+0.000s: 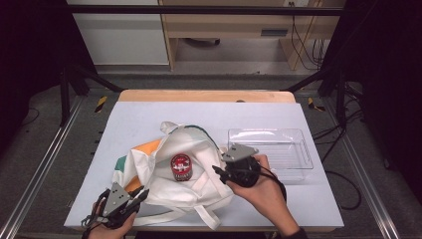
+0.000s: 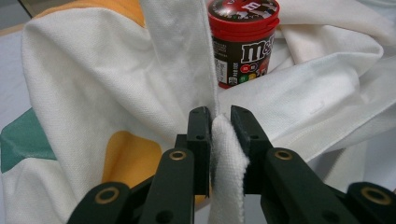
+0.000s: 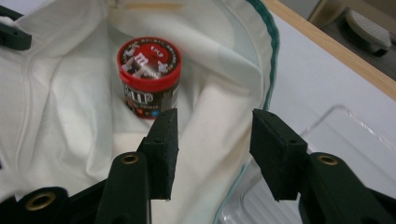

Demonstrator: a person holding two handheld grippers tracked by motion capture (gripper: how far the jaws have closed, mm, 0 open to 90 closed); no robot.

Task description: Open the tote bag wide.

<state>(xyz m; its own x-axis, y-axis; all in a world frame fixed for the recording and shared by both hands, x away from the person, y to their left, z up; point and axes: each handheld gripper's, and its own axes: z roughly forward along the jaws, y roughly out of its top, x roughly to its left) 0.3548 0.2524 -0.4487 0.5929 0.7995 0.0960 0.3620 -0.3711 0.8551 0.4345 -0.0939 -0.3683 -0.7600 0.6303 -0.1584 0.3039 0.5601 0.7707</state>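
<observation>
Your left gripper [image 2: 219, 122] has its fingers pinched on a white strap [image 2: 226, 163] of the tote bag [image 1: 164, 169] at the table's near edge. Your right gripper [image 3: 212, 140] has its fingers spread apart with nothing between them, apparently hovering over the bag's mouth, where the candy tub [image 3: 148, 77] stands upright inside.

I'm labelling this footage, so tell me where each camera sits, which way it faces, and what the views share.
High view: above the person's side, facing forward and down on the table; both hands, left gripper, right gripper.
Left gripper view: on the left gripper, along jaws clamping the bag's strap.
Right gripper view: on the right gripper, above the open bag.
Shared: all show the candy tub.
</observation>
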